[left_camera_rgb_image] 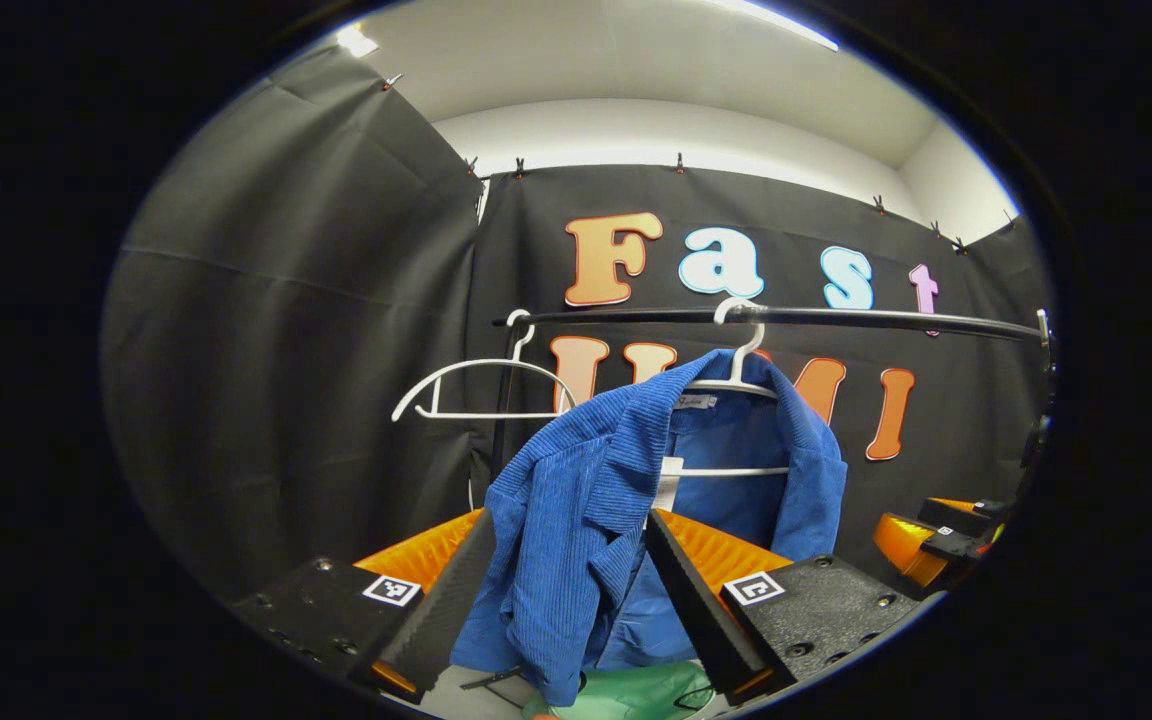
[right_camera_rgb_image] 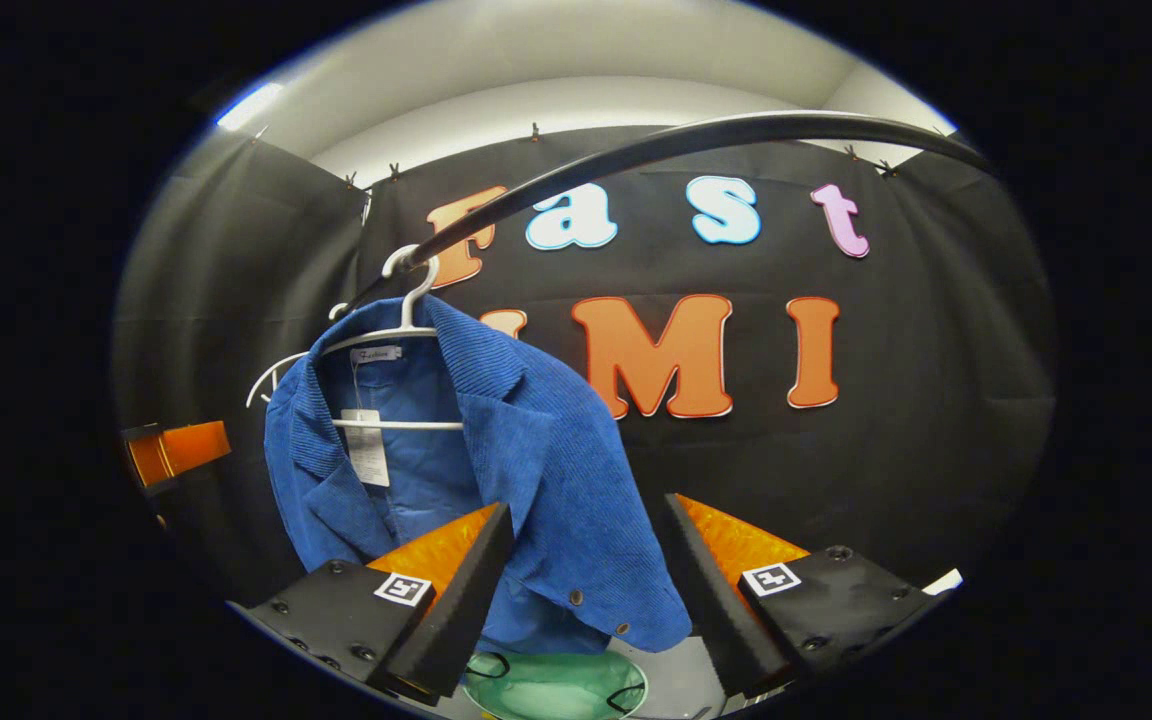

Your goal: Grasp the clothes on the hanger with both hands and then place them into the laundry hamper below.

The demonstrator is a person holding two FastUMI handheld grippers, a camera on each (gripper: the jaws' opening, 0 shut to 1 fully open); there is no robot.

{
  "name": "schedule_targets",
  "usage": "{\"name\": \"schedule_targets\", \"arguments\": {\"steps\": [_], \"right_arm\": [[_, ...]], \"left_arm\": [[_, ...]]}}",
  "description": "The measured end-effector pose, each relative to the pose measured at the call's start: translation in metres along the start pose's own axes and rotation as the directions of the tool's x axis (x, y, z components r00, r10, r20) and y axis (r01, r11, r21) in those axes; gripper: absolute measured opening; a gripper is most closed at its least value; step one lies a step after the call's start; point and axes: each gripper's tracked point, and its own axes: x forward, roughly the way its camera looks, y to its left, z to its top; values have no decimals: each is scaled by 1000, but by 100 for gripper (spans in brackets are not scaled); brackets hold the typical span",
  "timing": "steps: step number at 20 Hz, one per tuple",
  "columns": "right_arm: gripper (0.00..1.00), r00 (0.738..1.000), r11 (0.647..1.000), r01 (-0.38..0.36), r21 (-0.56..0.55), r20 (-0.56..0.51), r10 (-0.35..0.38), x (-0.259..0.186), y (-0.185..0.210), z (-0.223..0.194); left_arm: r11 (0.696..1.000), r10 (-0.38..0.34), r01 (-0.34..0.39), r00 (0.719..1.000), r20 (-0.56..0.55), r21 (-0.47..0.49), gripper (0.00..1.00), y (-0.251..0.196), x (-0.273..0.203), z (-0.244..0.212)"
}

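A blue corduroy jacket (left_camera_rgb_image: 626, 500) is hung open-fronted on a white hanger (left_camera_rgb_image: 741, 375), flanked by both wide-spread claws (left_camera_rgb_image: 566, 600) (right_camera_rgb_image: 586, 590).

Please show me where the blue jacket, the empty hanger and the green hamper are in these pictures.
jacket (left_camera_rgb_image: 576, 500), left gripper view, on its front panel.
empty hanger (left_camera_rgb_image: 481, 367), left gripper view, on its curved upper arm.
hamper (right_camera_rgb_image: 551, 685), right gripper view, on its green inside, below the jacket.

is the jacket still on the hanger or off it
On: the jacket hangs from the white hanger hooked on the rail.
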Motion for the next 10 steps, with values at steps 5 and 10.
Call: {"name": "schedule_targets", "arguments": {"steps": [5, 10], "right_arm": [[98, 999, 999, -43, 16, 13, 43, 33, 27, -4], [98, 998, 998, -57, -10, 5, 57, 65, 46, -14]], "left_arm": [[1000, -4, 5, 1000, -21, 18, 94, -10, 18, -12], [1000, -20, 19, 998, -60, -20, 95, -17, 34, -29]]}}
